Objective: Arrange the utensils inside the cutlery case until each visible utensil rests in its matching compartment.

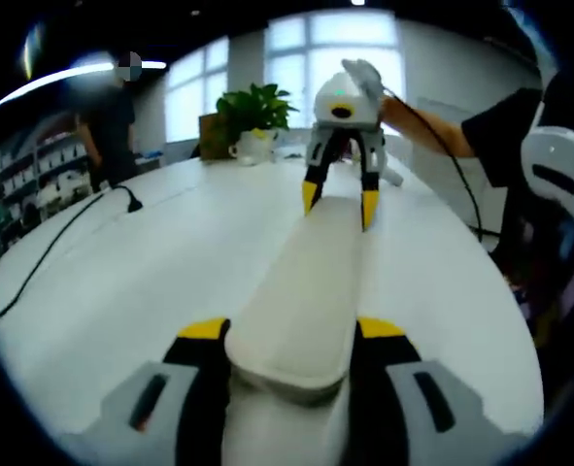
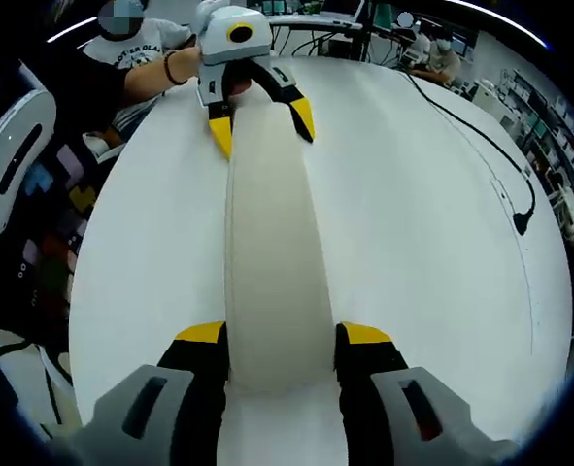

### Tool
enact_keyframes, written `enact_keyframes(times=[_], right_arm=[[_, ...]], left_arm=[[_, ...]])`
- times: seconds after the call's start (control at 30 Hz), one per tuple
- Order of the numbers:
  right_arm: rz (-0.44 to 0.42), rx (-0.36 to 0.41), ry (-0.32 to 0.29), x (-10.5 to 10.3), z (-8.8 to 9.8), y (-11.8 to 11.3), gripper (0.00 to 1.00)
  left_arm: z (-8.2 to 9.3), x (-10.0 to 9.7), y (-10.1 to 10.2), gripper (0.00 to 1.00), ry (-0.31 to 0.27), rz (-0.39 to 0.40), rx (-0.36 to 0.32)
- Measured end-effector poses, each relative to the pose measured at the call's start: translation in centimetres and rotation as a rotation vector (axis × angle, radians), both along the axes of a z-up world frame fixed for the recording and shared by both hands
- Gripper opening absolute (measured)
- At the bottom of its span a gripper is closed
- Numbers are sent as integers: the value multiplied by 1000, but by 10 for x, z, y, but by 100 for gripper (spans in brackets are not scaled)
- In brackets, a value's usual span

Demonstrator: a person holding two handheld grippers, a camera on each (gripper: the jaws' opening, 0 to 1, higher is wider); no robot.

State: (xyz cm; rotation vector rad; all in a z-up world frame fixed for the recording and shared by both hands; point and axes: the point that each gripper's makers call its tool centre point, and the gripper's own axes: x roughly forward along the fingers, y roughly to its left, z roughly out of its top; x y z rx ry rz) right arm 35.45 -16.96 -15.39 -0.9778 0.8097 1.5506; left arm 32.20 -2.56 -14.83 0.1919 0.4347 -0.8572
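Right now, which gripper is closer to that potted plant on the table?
Right. In the left gripper view, the right gripper grips the far end of the long case, just before the plant. The left gripper grips the case's near end, farther from it.

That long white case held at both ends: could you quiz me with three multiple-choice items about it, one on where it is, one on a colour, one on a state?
1. The cutlery case lies:
A on a white table
B on the floor
C on a shelf

2. The jaw tips are:
A red
B yellow
C green

3. The case is:
A lid open
B closed
C broken in two

Answers:
1 A, the white tabletop spreads beneath it.
2 B, yellow tips flank each end.
3 B, the left gripper and right gripper clamp a smooth shut shell.
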Motion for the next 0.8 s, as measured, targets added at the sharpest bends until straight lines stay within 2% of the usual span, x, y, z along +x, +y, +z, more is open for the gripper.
enact_keyframes(times=[0.2,0.43,0.63,0.7,0.8], right_arm=[[0,-78,-17,3,-1,-1,45],[-1,-105,-21,10,1,-2,45],[-35,-99,-24,15,2,-3,46],[-39,-85,-42,17,4,-3,49],[-56,-56,-15,12,9,-1,56]], left_arm=[[1,4,-2,52,-7,-4,-10],[1,3,-4,52,-3,-4,-3],[1,3,-3,52,-8,-5,-9],[2,3,-2,52,-8,-9,-9],[2,3,-1,52,-8,-15,-9]])
